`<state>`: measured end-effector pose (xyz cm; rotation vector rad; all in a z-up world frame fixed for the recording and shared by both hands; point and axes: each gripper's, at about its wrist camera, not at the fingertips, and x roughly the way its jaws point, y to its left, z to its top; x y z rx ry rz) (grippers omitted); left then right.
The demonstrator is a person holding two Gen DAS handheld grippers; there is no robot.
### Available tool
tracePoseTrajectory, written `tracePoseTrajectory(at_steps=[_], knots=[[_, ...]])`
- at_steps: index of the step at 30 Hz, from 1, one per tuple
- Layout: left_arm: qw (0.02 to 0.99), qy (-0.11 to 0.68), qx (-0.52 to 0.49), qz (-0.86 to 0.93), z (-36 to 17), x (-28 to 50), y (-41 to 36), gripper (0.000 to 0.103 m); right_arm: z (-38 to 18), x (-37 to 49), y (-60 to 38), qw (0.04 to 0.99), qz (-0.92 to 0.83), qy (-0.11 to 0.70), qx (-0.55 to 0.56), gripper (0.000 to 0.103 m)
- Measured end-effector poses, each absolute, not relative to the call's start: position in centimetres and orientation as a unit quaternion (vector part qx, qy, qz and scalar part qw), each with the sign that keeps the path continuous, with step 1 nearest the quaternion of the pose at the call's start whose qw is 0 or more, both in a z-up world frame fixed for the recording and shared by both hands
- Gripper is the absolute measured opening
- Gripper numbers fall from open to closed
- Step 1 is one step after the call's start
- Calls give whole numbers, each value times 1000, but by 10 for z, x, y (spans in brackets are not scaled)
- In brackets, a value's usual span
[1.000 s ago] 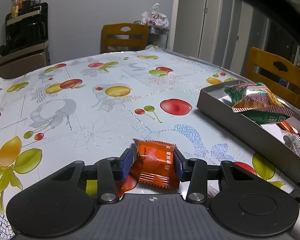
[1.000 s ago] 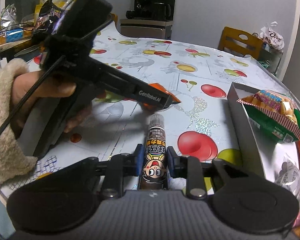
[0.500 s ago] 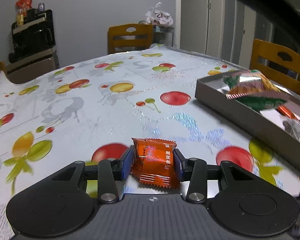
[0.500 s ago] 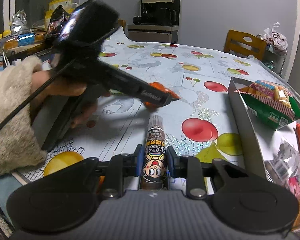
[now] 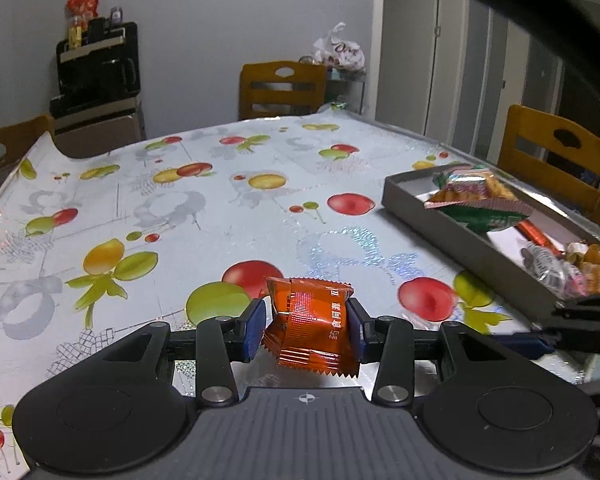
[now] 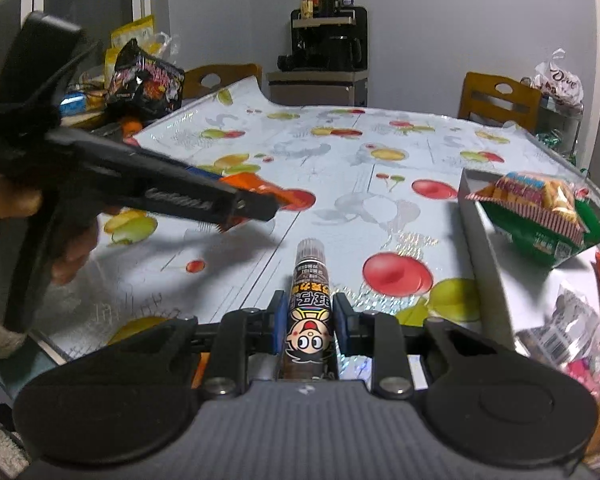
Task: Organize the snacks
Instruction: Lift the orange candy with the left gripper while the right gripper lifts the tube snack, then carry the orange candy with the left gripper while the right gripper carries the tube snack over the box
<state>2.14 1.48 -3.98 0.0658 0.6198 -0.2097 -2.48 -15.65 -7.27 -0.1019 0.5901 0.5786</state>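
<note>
Above the bench [image 5: 148, 184], left gripper [image 5: 306, 330] fingers pinch an orange packet [image 5: 312, 328]; right gripper [image 6: 307, 330] fingers clamp a brown stick [image 6: 309, 312]. Both are short of the tray [image 5: 452, 224]; the crinkly packet could slip, or the two grippers could collide.

A: Legible print, left wrist view?
B: Orange sachet [image 5: 312, 330] carries a column of white Chinese characters, too small for me to read with confidence. White bag [image 5: 342, 51] behind the far chair shows cursive lettering, apparently "Dove", partly creased.
A: Right wrist view?
B: Brown stick pack [image 6: 309, 312]: yellow-red Chinese characters above an upside-down cartoon face; not decipherable. Left gripper [image 6: 256, 204] has white lettering on its side, motion-blurred. Green snack bag [image 6: 540, 216] has blurred red lettering, unreadable.
</note>
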Motion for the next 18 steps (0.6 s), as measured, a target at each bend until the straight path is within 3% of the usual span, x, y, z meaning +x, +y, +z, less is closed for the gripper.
tracePoseTrajectory(at_steps=[18], knots=[[952, 273, 48, -132, -15, 17, -34, 43, -30, -33, -209, 941, 253, 223, -11, 24]])
